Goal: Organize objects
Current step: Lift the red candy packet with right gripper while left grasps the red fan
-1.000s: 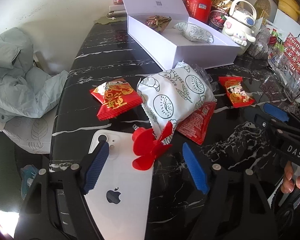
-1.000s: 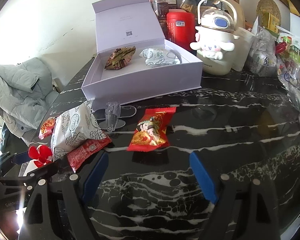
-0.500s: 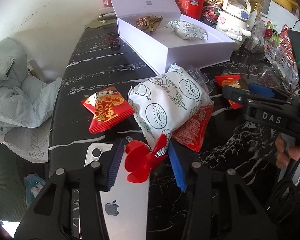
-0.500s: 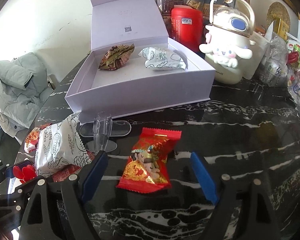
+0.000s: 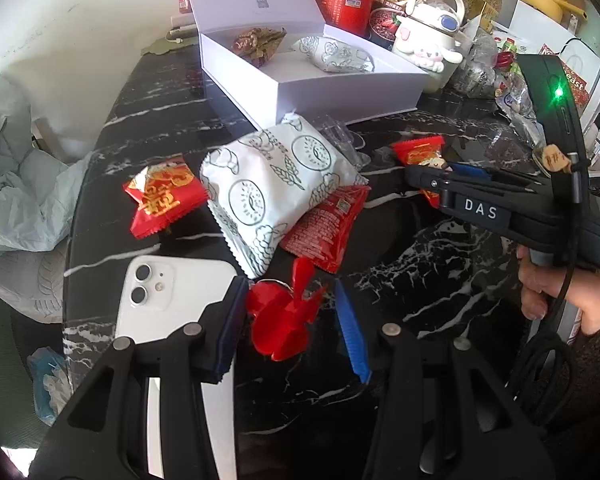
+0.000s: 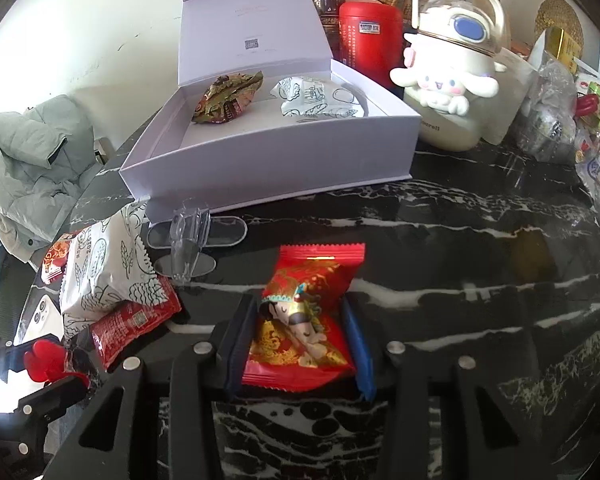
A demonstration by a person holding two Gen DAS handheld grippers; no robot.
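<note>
My left gripper (image 5: 290, 326) stands around a red plastic charm (image 5: 282, 320) on the black marble table; its jaws are close on both sides, the left one touching. My right gripper (image 6: 298, 346) is closed on a red cartoon snack packet (image 6: 304, 316), seen also in the left wrist view (image 5: 418, 152). An open white box (image 6: 268, 152) holds a brown-green packet (image 6: 228, 96) and a white patterned packet (image 6: 320, 98). A white patterned bag (image 5: 276, 184) lies over a red packet (image 5: 326, 226), beside another red-gold packet (image 5: 162, 196).
A white phone (image 5: 168, 304) lies under my left finger. A clear plastic stand (image 6: 188, 246) sits before the box. A cartoon-dog kettle (image 6: 448, 76), a red tin (image 6: 370, 44) and jars stand behind. A grey jacket (image 6: 28, 156) lies left of the table.
Both grippers moved forward and narrowed. The left one closed in around the red charm; the right one closed onto the cartoon snack packet.
</note>
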